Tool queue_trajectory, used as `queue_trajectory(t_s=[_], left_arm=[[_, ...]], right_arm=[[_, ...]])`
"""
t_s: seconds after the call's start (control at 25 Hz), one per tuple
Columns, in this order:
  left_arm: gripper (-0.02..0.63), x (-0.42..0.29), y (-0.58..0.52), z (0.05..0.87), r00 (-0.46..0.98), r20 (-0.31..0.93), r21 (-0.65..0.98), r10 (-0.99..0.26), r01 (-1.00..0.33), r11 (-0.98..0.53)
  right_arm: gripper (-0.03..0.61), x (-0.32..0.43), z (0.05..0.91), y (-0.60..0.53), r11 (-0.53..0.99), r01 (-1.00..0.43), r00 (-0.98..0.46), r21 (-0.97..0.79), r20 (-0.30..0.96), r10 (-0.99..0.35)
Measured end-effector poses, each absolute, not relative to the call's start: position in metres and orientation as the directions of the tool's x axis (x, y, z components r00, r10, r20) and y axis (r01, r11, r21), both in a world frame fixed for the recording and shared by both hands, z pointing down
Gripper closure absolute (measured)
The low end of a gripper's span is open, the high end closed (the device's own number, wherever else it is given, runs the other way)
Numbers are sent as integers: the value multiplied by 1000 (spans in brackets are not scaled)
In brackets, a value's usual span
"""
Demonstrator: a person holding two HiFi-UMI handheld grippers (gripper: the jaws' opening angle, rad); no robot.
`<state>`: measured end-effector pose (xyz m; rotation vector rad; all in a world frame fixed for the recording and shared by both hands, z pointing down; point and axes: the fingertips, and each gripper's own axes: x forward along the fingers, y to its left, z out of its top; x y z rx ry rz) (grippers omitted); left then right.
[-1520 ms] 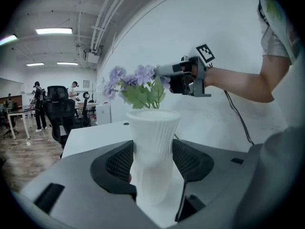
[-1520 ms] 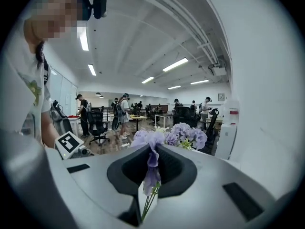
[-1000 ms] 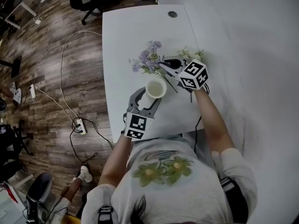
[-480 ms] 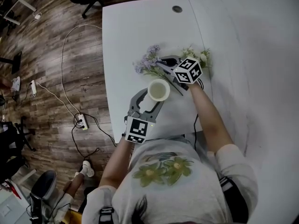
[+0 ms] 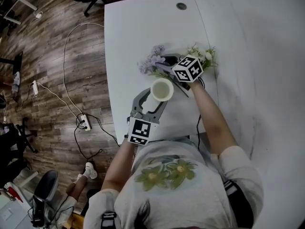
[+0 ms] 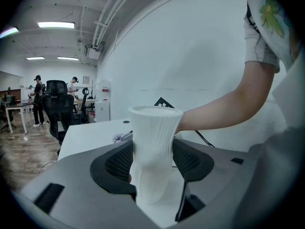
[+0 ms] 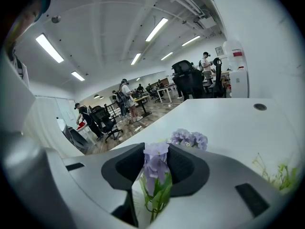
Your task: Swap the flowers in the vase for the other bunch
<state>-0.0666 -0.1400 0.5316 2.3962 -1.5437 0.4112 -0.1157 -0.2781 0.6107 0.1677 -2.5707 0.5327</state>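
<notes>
The left gripper (image 5: pixel 152 100) squeezes the empty vase (image 5: pixel 162 89) to keep it standing. The right gripper (image 5: pixel 167 64) has just been opening its jaws. They sit loose around the purple flowers (image 5: pixel 151 61), to leave them on the table (image 5: pixel 138 27) by the vase.

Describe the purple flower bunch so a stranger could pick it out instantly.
On the white table, find the white ribbed vase in front of the person. Just beyond it, to the left, lies the purple bunch; it is the only lilac one, while the white-and-green bunch sits to its right.
</notes>
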Motion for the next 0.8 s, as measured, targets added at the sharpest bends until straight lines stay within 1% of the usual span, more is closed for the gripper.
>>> queue_trajectory(t_s=[0.16, 0.36, 0.6, 0.8], left_arm=[[333, -67, -138, 535, 394, 371, 64, -841, -914, -400], [333, -65, -139, 536, 392, 374, 64, -840, -915, -398], [333, -64, -138, 537, 395, 380, 67, -837, -914, -401], [333, -63, -137, 538, 396, 383, 64, -835, -913, -403]], right_arm=[[449, -110, 589, -279, 916, -225, -889, -332, 455, -53], [449, -85, 547, -291, 905, -284, -917, -316, 364, -160], [449, -24, 521, -297, 857, -420, -895, -299, 296, -335], [449, 33, 521, -291, 786, -545, -833, -292, 294, -469]])
